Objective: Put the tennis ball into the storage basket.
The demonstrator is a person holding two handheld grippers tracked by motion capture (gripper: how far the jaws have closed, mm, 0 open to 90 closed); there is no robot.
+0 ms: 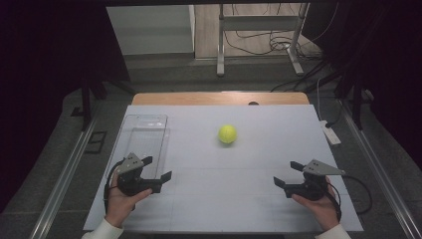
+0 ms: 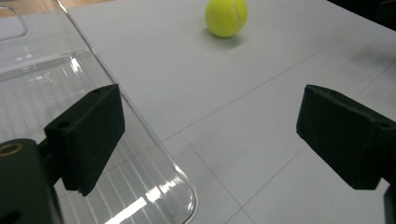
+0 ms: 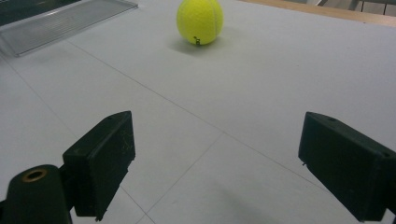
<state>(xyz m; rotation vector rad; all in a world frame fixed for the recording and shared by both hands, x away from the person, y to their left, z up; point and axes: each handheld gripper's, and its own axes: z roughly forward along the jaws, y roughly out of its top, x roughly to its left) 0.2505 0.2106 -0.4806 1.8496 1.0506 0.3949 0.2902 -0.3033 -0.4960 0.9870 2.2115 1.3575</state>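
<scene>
Both the left gripper [image 1: 158,168] and the right gripper [image 1: 287,173] have fingers spread wide and hold nothing. The yellow ball [image 1: 227,134] lies on the bench [image 1: 278,129] well ahead of both pairs of fingers, between them. The clear tray [image 1: 144,134] is just beside the left fingers. To grasp well, I would bring one gripper forward low — fingers on either side of the ball's middle — and close slowly, because it may roll.

Yellow ball [image 3: 200,21] beyond spread fingers [image 3: 100,161]
</scene>
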